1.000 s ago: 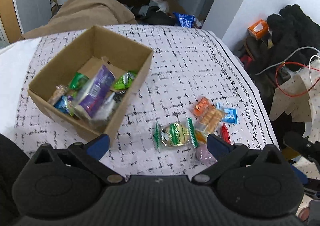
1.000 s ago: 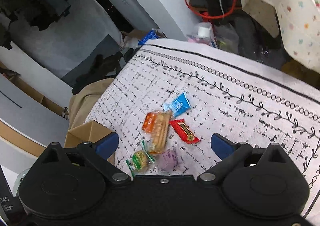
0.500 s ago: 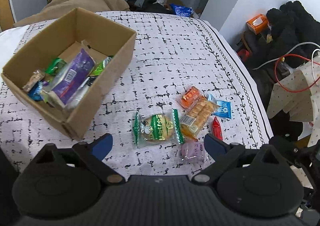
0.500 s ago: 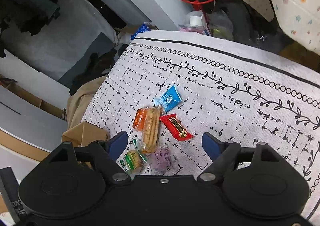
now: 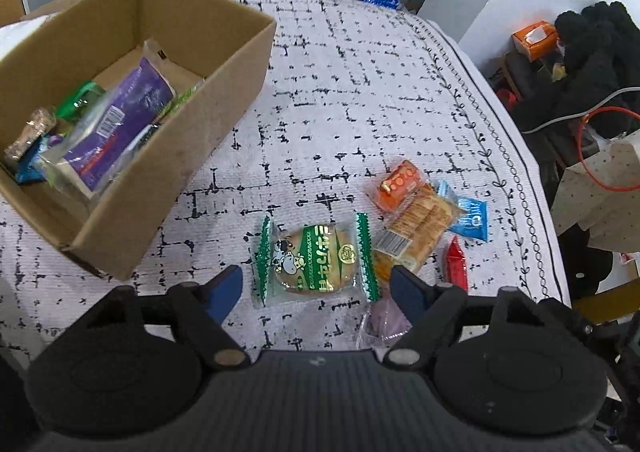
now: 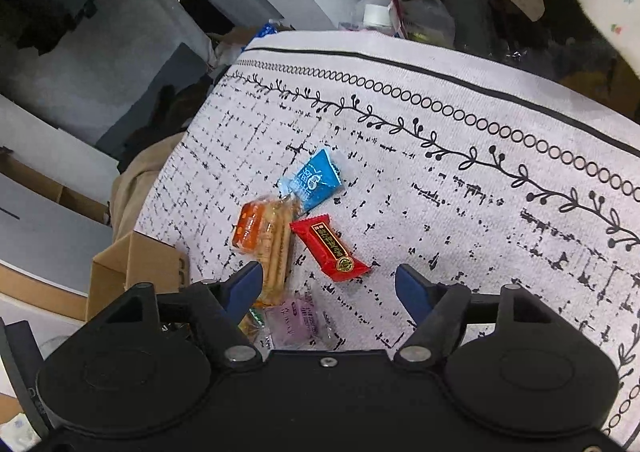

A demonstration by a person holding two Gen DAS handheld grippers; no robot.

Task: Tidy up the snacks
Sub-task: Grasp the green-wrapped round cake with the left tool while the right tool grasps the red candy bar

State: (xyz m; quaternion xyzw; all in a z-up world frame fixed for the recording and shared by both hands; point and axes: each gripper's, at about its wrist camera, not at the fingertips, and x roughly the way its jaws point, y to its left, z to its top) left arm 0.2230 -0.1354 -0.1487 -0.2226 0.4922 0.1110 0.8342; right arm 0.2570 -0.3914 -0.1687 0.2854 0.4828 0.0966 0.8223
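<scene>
I've brought both grippers down toward the loose snacks on the desk (image 5: pixel 340 64), and the pile now sits much larger and closer in both wrist views than a second ago. The left gripper (image 5: pixel 316 282) is over the green biscuit pack (image 5: pixel 316 258), which lies between its fingers; the jaws are closing from full width but the pads aren't on the wrapper yet. The right gripper (image 6: pixel 329 284) hangs over the red candy bar (image 6: pixel 330 246), jaws also closing, nothing pressed yet.

My landmark is the cardboard box (image 5: pixel 224 104). It already holds several packets, a purple bag (image 5: pixel 116 132) on top. The green biscuit pack lies just beside the box's near corner, on the open cloth. Farther from the box sit the cracker pack (image 5: pixel 420 228) and orange pack (image 5: pixel 400 184), touching each other, then the blue sachet (image 5: pixel 470 218) and the red bar. A pale purple sweet (image 6: pixel 294 318) lies nearest my fingers.

So I judge I'm committing to a double pick: green pack left, red bar right, then both to the box. The wrappers look slick and flat, so I expect they'll need pinching low.
</scene>
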